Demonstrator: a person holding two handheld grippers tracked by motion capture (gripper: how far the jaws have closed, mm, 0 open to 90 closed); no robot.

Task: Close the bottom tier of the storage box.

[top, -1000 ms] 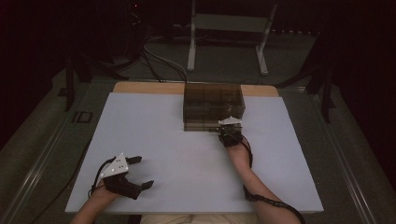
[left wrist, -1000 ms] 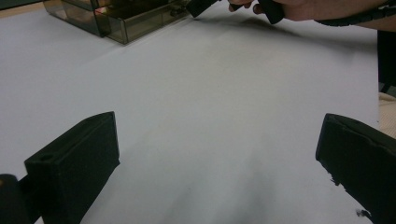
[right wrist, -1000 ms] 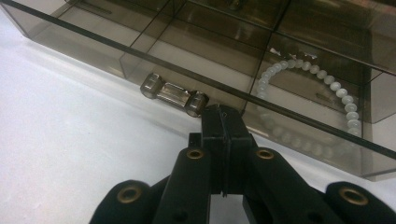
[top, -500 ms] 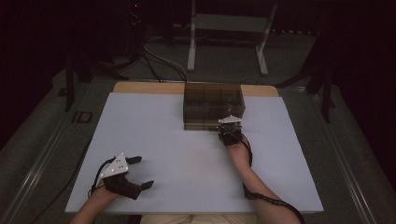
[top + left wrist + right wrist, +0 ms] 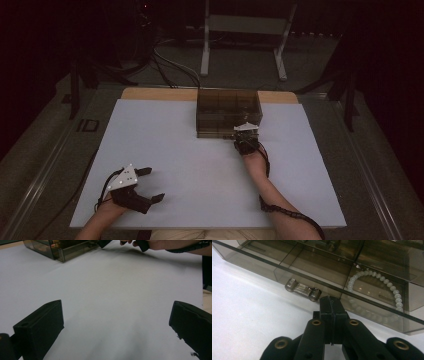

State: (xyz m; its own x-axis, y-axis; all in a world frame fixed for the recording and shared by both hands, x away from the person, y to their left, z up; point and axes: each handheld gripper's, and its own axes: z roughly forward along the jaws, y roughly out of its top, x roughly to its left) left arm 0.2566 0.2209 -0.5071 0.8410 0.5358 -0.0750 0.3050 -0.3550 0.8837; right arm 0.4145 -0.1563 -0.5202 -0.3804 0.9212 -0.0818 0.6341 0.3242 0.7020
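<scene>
Right gripper (image 5: 331, 305) at the smoky drawer box (image 5: 228, 112)

Right forearm stretched forward, jaws pressed together, tips at the drawer front beside its clear handle (image 5: 302, 290); left gripper (image 5: 148, 184) rests spread near the table's front edge.

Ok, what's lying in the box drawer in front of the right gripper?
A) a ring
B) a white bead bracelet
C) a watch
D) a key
B: a loop of white beads, the bracelet, shows through the smoky wall of the box, just beyond the shut right gripper.
</scene>
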